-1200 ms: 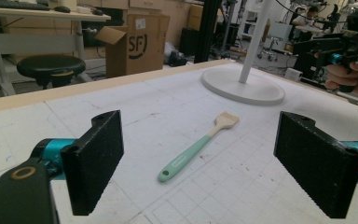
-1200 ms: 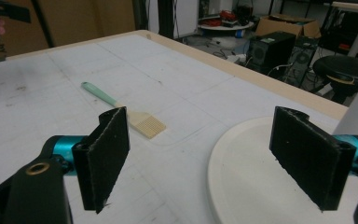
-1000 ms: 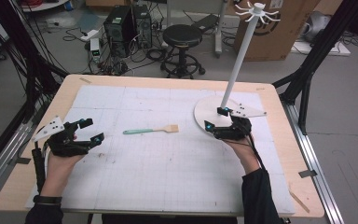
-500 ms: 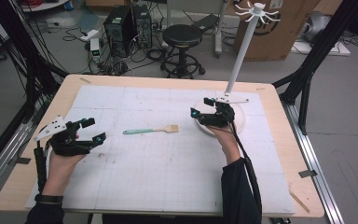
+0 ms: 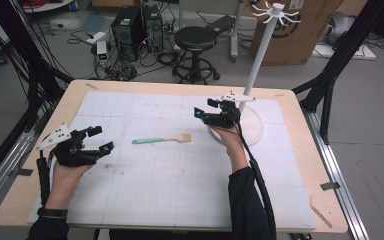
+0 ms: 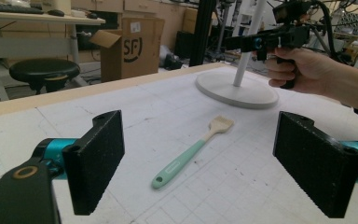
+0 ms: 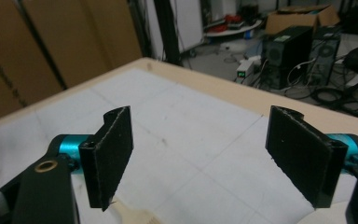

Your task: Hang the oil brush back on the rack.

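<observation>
A small brush [image 5: 162, 139] with a teal handle and pale bristle head lies flat near the middle of the white mat; in the left gripper view the brush [image 6: 192, 150] lies ahead between the jaws, on the table. My left gripper [image 5: 101, 138] rests at the table's left side, open and empty, pointing toward the brush. My right gripper [image 5: 205, 107] hovers open above the mat just right of the brush's bristle end, beside the stand's round base [image 5: 252, 127]. The bristle tip [image 7: 133, 215] peeks in at the bottom of the right gripper view, below the open jaws.
A white stand with a tall pole [image 5: 260, 50] and hooked top rises from the round base at the table's back right. The white gridded mat [image 5: 170, 185] covers most of the wooden table. A stool, computers and boxes stand on the floor beyond.
My right gripper has moved left, from over the stand's base toward the brush's bristle end, turning to face left. The left gripper and the brush have stayed put.
</observation>
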